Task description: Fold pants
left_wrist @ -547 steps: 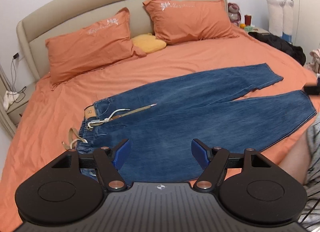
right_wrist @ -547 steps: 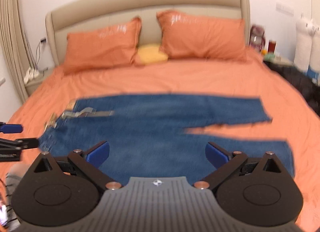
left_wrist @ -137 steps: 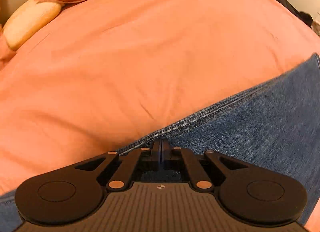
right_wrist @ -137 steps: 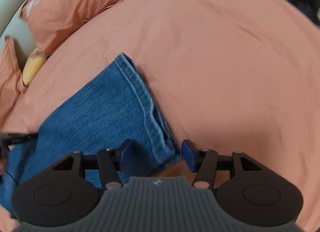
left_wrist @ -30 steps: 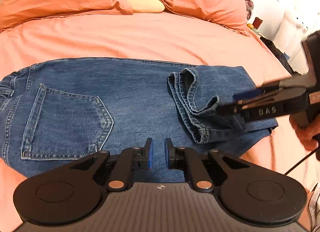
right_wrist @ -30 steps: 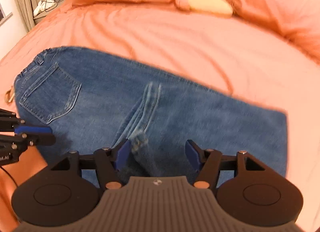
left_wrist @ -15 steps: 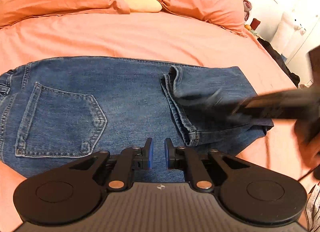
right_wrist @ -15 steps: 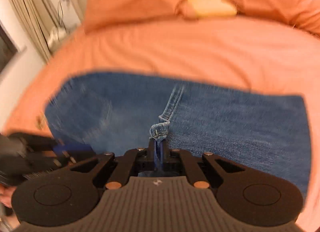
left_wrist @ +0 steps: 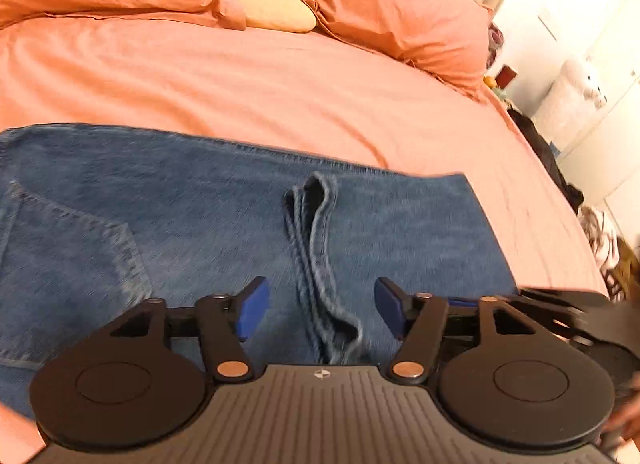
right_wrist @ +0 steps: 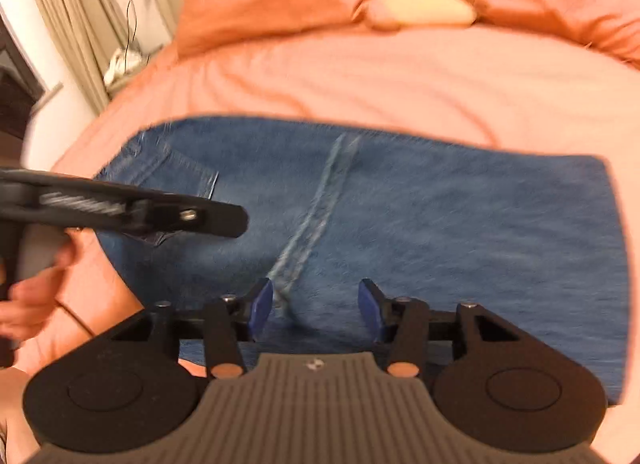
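Blue jeans (left_wrist: 192, 200) lie folded on the orange bed, back pocket (left_wrist: 72, 260) at the left. The leg hems (left_wrist: 316, 248) lie folded back across the middle as a ridge. My left gripper (left_wrist: 320, 308) is open, its jaws on either side of the near end of that hem ridge. In the right wrist view the jeans (right_wrist: 460, 224) fill the middle, the hem seam (right_wrist: 316, 208) running toward me. My right gripper (right_wrist: 316, 308) is open and empty just above the hem's near end. The left gripper's body (right_wrist: 132, 208) shows at the left, held in a hand.
Orange pillows (left_wrist: 392, 12) and a yellow cushion (left_wrist: 268, 4) lie at the headboard. Bare orange sheet (left_wrist: 240, 88) spreads beyond the jeans. A nightstand with cables (right_wrist: 120, 56) and a curtain stand at the left bed side. Dark clothes (left_wrist: 548, 152) lie off the right bed edge.
Both grippers have opened; the right one was shut on the hem half a second ago and has let it go. The hems now lie flat as a narrow ridge. The left gripper moved right over the hem.
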`<action>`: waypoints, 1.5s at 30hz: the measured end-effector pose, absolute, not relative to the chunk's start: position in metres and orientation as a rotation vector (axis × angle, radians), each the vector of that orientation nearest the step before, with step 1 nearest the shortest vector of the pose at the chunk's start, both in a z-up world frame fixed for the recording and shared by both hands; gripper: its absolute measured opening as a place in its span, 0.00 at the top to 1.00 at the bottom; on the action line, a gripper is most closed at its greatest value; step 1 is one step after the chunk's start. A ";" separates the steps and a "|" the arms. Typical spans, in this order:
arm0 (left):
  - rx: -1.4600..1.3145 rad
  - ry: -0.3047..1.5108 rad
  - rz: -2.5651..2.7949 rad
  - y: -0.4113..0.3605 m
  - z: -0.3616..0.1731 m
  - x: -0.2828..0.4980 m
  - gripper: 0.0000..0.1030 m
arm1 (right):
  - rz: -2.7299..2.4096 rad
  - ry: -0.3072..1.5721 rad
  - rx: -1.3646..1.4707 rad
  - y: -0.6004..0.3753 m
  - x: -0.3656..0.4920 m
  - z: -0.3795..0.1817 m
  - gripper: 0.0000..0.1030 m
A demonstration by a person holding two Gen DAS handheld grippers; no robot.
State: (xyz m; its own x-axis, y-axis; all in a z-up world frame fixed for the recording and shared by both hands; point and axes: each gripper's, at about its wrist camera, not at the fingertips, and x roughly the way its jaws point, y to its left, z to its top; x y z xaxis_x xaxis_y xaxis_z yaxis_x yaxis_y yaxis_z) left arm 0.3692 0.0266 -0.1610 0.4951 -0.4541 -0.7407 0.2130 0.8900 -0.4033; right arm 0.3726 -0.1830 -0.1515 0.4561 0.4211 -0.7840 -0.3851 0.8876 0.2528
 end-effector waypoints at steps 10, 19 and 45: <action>-0.400 1.019 -0.327 0.004 -0.209 0.435 0.33 | 0.057 0.856 0.185 -0.362 0.349 -0.122 0.73; -0.249 0.939 -0.335 -0.018 -0.187 0.426 0.91 | -0.020 0.775 0.336 -0.391 0.328 -0.142 0.82; 0.197 1.037 -0.202 -0.078 -0.222 0.433 0.87 | -0.169 0.841 0.065 -0.377 0.291 -0.189 1.00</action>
State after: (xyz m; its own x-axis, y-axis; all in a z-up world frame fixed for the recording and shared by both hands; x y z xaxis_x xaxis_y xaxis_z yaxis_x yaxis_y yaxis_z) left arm 0.4332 -0.0783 -0.2223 0.4933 -0.0728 -0.8668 0.2578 0.9640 0.0657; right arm 0.2913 -0.3768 -0.1892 0.6545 -0.1227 -0.7460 0.1743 0.9846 -0.0090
